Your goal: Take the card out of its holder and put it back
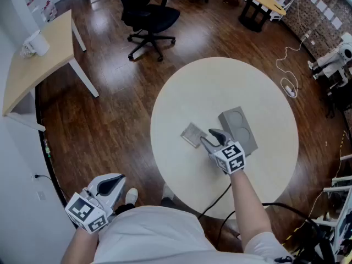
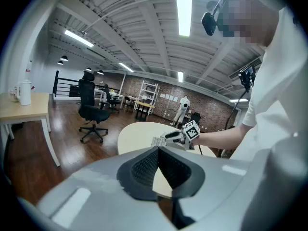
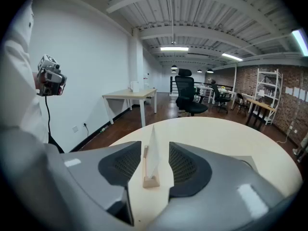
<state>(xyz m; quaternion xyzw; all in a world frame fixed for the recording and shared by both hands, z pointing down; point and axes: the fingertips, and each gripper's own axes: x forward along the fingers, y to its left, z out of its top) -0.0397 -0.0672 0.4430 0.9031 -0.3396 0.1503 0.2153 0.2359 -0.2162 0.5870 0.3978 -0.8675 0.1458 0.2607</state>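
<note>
A pale card (image 3: 153,150) stands upright in a small wooden holder (image 3: 151,180) on the round cream table (image 1: 181,98). In the right gripper view my right gripper (image 3: 151,155) is open, one jaw on each side of the card, and neither pad touches it. The head view shows the card and holder (image 1: 193,134) just left of the right gripper (image 1: 208,139). My left gripper (image 1: 113,181) hangs off the table by my hip, its tips together and nothing in it. In its own view the left gripper (image 2: 158,150) points toward the table.
A grey box (image 1: 238,130) with two round dimples lies on the table just behind the right gripper. A black office chair (image 1: 147,16) and a wooden desk (image 1: 38,56) stand on the dark wood floor beyond. A cable (image 1: 220,199) runs off the table's near edge.
</note>
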